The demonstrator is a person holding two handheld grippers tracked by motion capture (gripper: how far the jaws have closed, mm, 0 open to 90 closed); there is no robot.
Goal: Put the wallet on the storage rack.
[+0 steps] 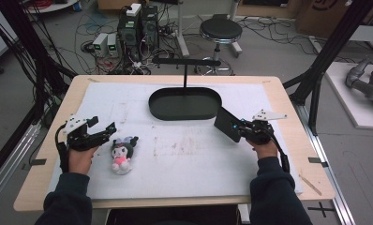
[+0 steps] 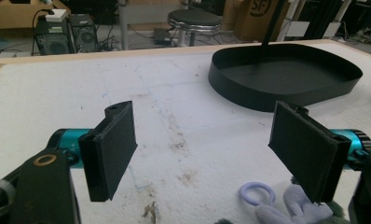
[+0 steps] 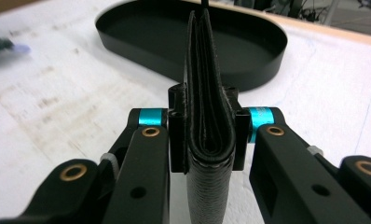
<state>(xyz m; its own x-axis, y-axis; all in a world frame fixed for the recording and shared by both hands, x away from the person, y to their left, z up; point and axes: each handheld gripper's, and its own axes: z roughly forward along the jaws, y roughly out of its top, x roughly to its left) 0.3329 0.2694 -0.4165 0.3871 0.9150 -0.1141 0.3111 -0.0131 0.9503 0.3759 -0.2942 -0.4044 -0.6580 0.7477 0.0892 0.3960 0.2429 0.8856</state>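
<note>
A black folded wallet [image 1: 227, 124] stands on edge just above the white mat, right of centre, and my right gripper [image 1: 241, 131] is shut on it. In the right gripper view the wallet [image 3: 206, 84] is pinched upright between the two pads of the right gripper [image 3: 207, 136]. A black oval tray [image 1: 175, 101] lies at the far middle of the mat, just beyond the wallet. My left gripper [image 1: 105, 131] hovers open at the left, with nothing between its pads [image 2: 111, 149]. A small plush toy [image 1: 122, 153] in dark, white and pink lies just right of it.
A thin black post [image 1: 185, 75] with a crossbar rises from the tray's far side. The white mat [image 1: 189, 154] covers most of the wooden table. A stool [image 1: 220, 31], computers and cables stand on the floor beyond the table. The plush's lilac ring [image 2: 257, 192] shows below the left gripper.
</note>
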